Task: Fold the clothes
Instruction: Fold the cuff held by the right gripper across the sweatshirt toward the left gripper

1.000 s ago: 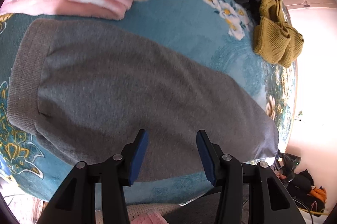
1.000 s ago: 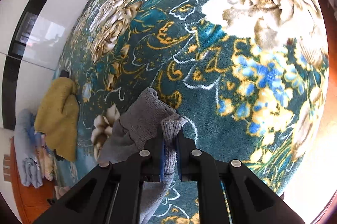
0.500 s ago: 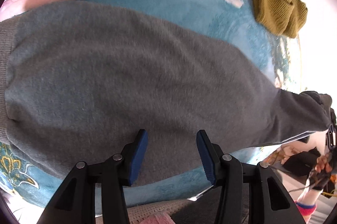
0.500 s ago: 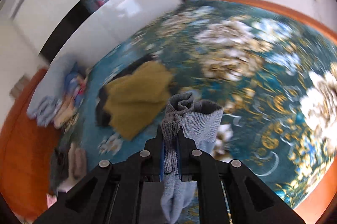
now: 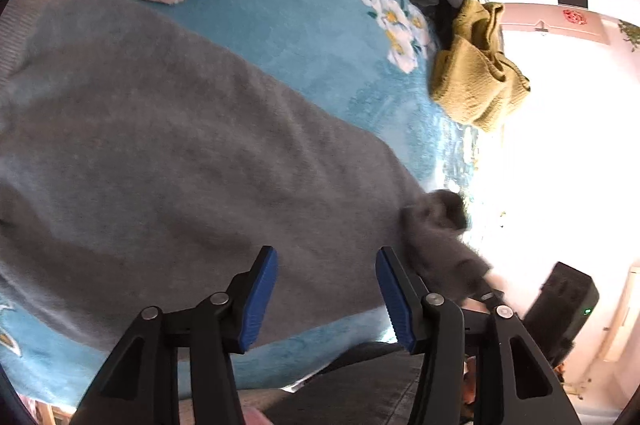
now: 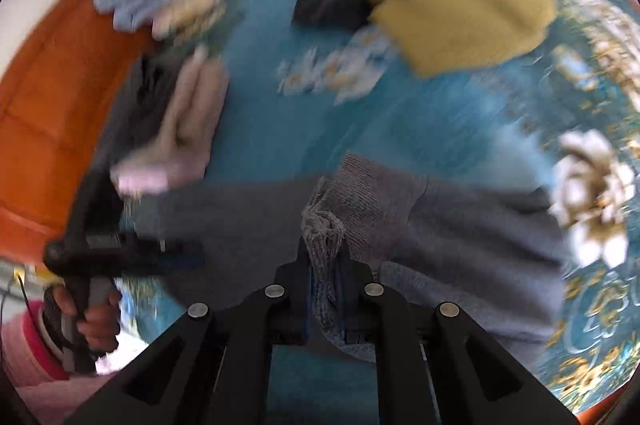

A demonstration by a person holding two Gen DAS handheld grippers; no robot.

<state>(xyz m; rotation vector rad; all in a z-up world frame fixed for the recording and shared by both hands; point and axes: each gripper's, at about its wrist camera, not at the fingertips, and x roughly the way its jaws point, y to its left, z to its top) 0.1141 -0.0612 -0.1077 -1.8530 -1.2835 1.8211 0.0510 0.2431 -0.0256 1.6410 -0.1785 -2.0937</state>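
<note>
Your left gripper (image 5: 326,291) hangs just above the grey sweater (image 5: 192,153) with its blue pads spread and nothing between them; its jaws have just been opening a little. The sweater body lies flat on the teal carpet (image 5: 288,9) directly ahead of and under those fingers, so this claw looks placed to pin or catch the cloth while the other brings the fold over. To its right, the ribbed cuff (image 5: 440,221) arrives beside the right finger.

Your right gripper (image 6: 324,265) is pressed together, pinching that ribbed cuff (image 6: 324,225) upright between the pads, with the sleeve (image 6: 460,221) trailing off to its right and under it. I judge you are holding the sleeve so as to lay it across the body, which lies ahead and to the claw's left.
</note>
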